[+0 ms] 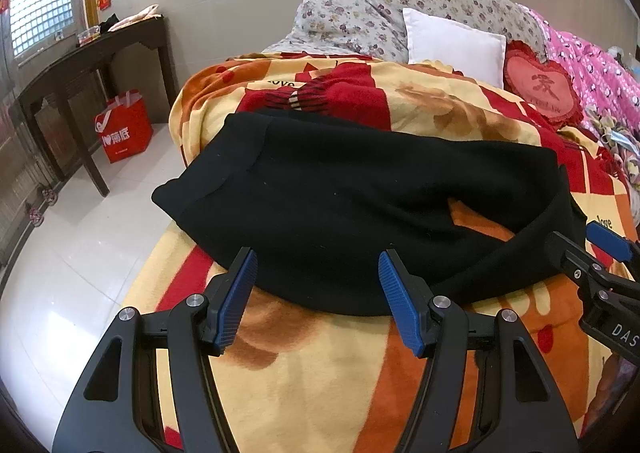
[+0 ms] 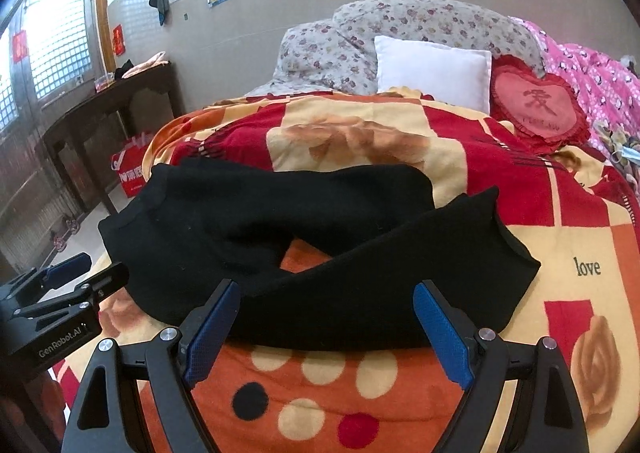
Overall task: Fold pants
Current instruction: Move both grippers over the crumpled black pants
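Note:
Black pants (image 1: 320, 209) lie spread on a patterned blanket (image 1: 320, 365) on the bed, waist end to the left, two legs running right with a gap between them (image 2: 320, 213). My left gripper (image 1: 318, 277) is open and empty, fingertips just at the pants' near edge. My right gripper (image 2: 326, 309) is open and empty, its fingers straddling the near leg's front edge. The right gripper also shows at the right edge of the left wrist view (image 1: 592, 253). The left gripper shows at the left edge of the right wrist view (image 2: 84, 273).
White pillow (image 2: 434, 71), red heart cushion (image 2: 534, 101), floral bedding (image 2: 400, 25) and pink quilt (image 2: 596, 81) lie at the bed's head. A dark wooden table (image 1: 92, 61) and red bag (image 1: 124, 129) stand on the tiled floor (image 1: 72, 273) to the left.

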